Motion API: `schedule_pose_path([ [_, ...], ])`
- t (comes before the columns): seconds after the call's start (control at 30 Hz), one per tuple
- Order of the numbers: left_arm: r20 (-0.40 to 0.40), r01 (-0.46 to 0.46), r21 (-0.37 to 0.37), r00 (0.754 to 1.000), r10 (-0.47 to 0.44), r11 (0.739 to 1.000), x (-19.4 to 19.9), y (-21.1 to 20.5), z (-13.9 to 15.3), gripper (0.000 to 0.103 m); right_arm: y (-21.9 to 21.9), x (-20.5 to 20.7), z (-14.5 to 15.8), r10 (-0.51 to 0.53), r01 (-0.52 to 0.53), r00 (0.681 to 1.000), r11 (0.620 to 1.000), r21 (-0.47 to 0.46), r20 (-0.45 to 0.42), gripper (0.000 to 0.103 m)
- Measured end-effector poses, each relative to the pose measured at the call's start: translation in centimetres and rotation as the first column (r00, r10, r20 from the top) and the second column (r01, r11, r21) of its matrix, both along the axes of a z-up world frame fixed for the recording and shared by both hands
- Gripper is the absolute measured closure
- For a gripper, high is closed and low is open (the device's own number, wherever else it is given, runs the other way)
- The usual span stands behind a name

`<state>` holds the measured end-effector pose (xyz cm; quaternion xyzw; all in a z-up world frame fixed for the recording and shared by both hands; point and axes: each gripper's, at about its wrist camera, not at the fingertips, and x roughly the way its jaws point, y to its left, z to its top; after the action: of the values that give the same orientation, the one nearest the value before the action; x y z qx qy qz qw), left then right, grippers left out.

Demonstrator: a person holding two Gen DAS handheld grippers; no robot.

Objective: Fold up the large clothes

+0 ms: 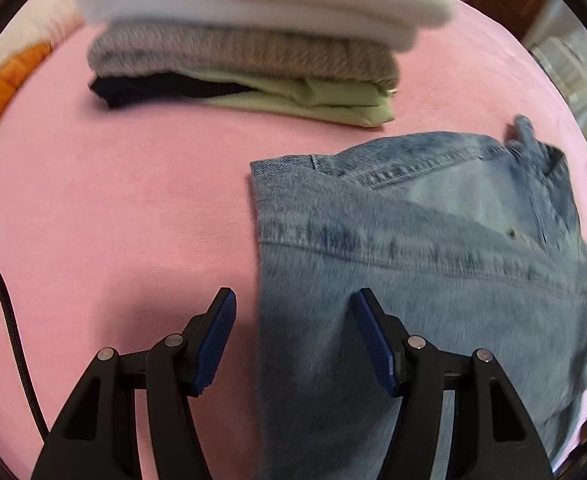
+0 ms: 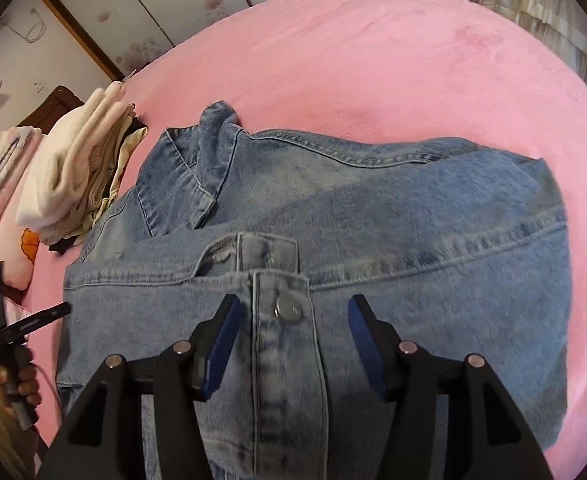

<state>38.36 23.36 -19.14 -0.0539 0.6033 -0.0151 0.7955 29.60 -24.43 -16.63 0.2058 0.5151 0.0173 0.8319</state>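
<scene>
Both the left gripper (image 1: 293, 344) and right gripper (image 2: 293, 344) hung spread, empty, over the denim jacket (image 2: 373, 220) on the pink bed (image 2: 373, 60)

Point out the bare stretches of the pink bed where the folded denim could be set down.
Widest free patch: pink cover beyond the denim garment, toward the curtains. Another bare stretch lies left of the denim in the left wrist view, between it, the clothes stack and the pillow. Crowded: the stack's corner and the gap between stack and denim.
</scene>
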Motion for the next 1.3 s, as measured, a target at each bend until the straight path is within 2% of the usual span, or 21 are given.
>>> schedule_pose_path([
  [0.03, -0.007, -0.010, -0.020, 1.000, 0.010, 1.000, 0.4, 0.0, -0.3, 0.043, -0.1, 0.5, -0.2, 0.005, -0.005, 1.000, 1.000, 0.013, 0.000, 0.047],
  [0.07, -0.006, -0.019, -0.043, 1.000, 0.019, 0.999, 0.7, 0.1, -0.4, 0.048, 0.0, 1.2, -0.5, 0.011, -0.011, 1.000, 1.000, 0.023, 0.000, 0.047],
  [0.1, -0.006, -0.021, -0.069, 1.000, 0.020, 0.997, 1.0, 0.2, -0.5, 0.058, 0.1, 1.6, -0.7, 0.017, -0.017, 1.000, 1.000, 0.026, 0.001, 0.047],
  [0.13, -0.012, -0.020, -0.081, 1.000, 0.019, 0.997, 1.2, 0.1, -0.5, 0.061, 0.5, 2.5, -1.2, 0.026, -0.026, 1.000, 0.999, 0.020, -0.007, 0.047],
  [0.17, -0.016, -0.023, -0.077, 1.000, 0.021, 0.997, 1.3, 0.1, -0.5, 0.070, 0.9, 2.9, -1.6, 0.032, -0.031, 0.999, 0.999, 0.012, -0.014, 0.047],
  [0.2, -0.014, -0.021, -0.056, 1.000, 0.020, 0.998, 1.4, -0.1, -0.4, 0.087, 1.1, 3.2, -1.7, 0.035, -0.035, 0.999, 0.999, 0.002, -0.013, 0.047],
  [0.23, -0.006, -0.012, -0.029, 1.000, 0.012, 0.999, 1.4, -0.3, -0.3, 0.091, 1.7, 3.4, -1.9, 0.043, -0.043, 0.999, 0.999, -0.023, -0.012, 0.048],
  [0.27, 0.008, 0.000, -0.012, 1.000, 0.000, 1.000, 1.3, -0.5, -0.1, 0.095, 2.4, 3.5, -1.7, 0.058, -0.058, 0.998, 0.996, -0.061, -0.003, 0.056],
  [0.3, 0.034, 0.007, 0.006, 0.999, -0.007, 1.000, 0.9, -0.7, 0.5, 0.097, 3.2, 3.5, -1.4, 0.089, -0.089, 0.996, 0.993, -0.077, -0.003, 0.072],
  [0.33, 0.063, 0.011, 0.019, 0.998, -0.012, 1.000, 0.6, -0.8, 1.2, 0.098, 3.6, 3.4, -1.0, 0.094, -0.093, 0.996, 0.991, -0.100, 0.006, 0.073],
  [0.4, 0.138, 0.026, 0.061, 0.990, -0.034, 0.998, 0.0, -1.1, 2.9, 0.098, 4.9, 2.7, 1.6, 0.114, -0.093, 0.989, 0.976, -0.197, 0.097, 0.074],
  [0.47, 0.196, 0.036, 0.084, 0.979, -0.052, 0.996, -0.4, -1.3, 3.9, 0.098, 5.4, 2.7, 3.1, 0.105, -0.062, 0.980, 0.969, -0.237, 0.170, 0.074],
  [0.5, 0.201, 0.044, 0.097, 0.978, -0.063, 0.994, -0.3, -1.5, 3.6, 0.098, 5.5, 3.0, 3.1, 0.096, -0.049, 0.980, 0.967, -0.251, 0.177, 0.073],
  [0.63, 0.169, 0.056, 0.168, 0.982, -0.085, 0.984, 0.2, -2.2, 0.4, 0.098, 6.8, 5.4, -1.0, 0.097, -0.072, 0.994, 0.943, -0.324, 0.060, 0.072],
  [0.7, 0.191, 0.054, 0.186, 0.977, -0.090, 0.981, 0.3, -2.4, 0.4, 0.097, 7.2, 5.4, -2.2, 0.094, -0.075, 0.995, 0.931, -0.358, 0.036, 0.070],
  [0.77, 0.193, 0.062, 0.221, 0.975, -0.106, 0.973, -0.3, -2.3, 1.2, 0.092, 7.0, 4.8, -1.2, 0.065, -0.044, 0.997, 0.933, -0.358, 0.048, 0.063],
  [0.83, 0.185, 0.071, 0.246, 0.976, -0.119, 0.967, -1.0, -2.7, 2.0, 0.081, 6.6, 3.9, -0.3, 0.063, -0.040, 0.996, 0.946, -0.321, 0.062, 0.057],
  [0.9, 0.197, 0.074, 0.266, 0.972, -0.130, 0.961, -2.0, -2.5, 3.5, 0.072, 6.5, 2.7, 1.0, 0.072, -0.045, 0.994, 0.952, -0.303, 0.078, 0.056],
  [1.07, 0.212, 0.092, 0.255, 0.966, -0.148, 0.963, -5.4, -2.3, 6.3, 0.071, 7.0, -1.9, 4.8, 0.123, -0.079, 0.984, 0.948, -0.307, 0.126, 0.055],
  [1.2, 0.192, 0.095, 0.222, 0.971, -0.140, 0.970, -8.8, -2.2, 7.9, 0.068, 7.9, -4.7, 6.0, 0.145, -0.102, 0.981, 0.948, -0.301, 0.125, 0.050],
  [1.3, 0.161, 0.087, 0.231, 0.979, -0.126, 0.969, -11.5, -2.2, 8.7, 0.067, 8.3, -6.6, 6.8, 0.156, -0.118, 0.980, 0.955, -0.273, 0.123, 0.049],
])
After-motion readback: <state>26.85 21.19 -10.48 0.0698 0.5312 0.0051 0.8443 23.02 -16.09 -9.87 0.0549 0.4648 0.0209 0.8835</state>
